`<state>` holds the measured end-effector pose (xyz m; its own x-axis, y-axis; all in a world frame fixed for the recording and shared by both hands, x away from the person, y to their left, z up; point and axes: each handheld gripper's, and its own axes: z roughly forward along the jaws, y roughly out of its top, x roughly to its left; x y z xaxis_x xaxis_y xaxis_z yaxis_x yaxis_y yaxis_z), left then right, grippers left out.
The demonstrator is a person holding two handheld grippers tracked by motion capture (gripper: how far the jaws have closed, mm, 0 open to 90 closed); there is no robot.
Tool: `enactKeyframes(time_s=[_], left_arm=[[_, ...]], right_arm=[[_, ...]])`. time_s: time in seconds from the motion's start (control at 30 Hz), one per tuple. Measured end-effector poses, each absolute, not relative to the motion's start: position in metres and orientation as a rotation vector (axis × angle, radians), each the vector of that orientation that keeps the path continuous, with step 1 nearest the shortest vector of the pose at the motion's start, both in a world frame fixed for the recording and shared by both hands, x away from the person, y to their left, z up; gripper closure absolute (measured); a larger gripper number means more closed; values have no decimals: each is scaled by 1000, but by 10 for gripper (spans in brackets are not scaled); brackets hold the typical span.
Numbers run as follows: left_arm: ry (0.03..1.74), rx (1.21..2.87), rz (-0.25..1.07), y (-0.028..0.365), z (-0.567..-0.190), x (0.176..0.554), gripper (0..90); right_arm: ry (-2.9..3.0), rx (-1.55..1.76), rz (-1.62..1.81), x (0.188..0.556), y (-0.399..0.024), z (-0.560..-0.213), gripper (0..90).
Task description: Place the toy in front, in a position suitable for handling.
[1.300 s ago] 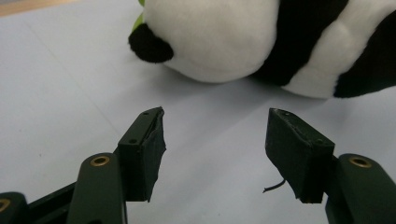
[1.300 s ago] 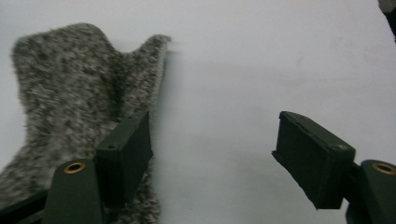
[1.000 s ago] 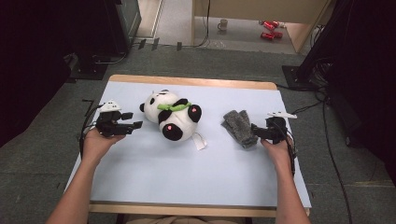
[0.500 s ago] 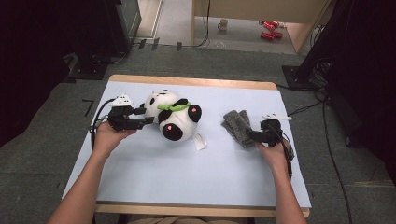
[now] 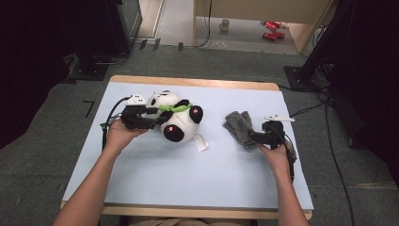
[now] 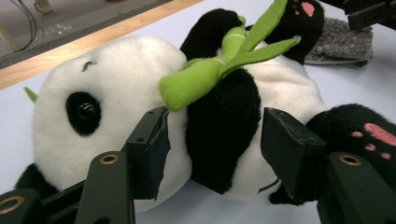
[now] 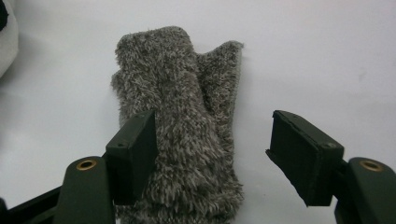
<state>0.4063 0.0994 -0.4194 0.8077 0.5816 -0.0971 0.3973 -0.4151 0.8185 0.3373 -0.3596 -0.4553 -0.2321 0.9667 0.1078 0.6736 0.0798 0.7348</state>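
Panda x1, grey mitten x1 | L gripper fingers closing round panda arm, not pressing | R gripper fingers wide, closing over mitten | counter front half free

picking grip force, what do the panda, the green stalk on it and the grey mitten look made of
Panda: soft plush, short matte pile, glossy eye that looks plastic.
Green stalk: smooth fleece-like cloth, stitched bands, looks stuffed.
Grey mitten: fuzzy knit, probably wool or acrylic; loose mottled fibres stand up.
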Motion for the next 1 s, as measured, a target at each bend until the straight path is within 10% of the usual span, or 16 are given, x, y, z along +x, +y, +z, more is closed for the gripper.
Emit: enactKeyframes(time_s=[1.0], left_arm=[[931,1982,207,70,-415,382,740]], right_arm=[[2064,1593,945,365,-348,-471,364]])
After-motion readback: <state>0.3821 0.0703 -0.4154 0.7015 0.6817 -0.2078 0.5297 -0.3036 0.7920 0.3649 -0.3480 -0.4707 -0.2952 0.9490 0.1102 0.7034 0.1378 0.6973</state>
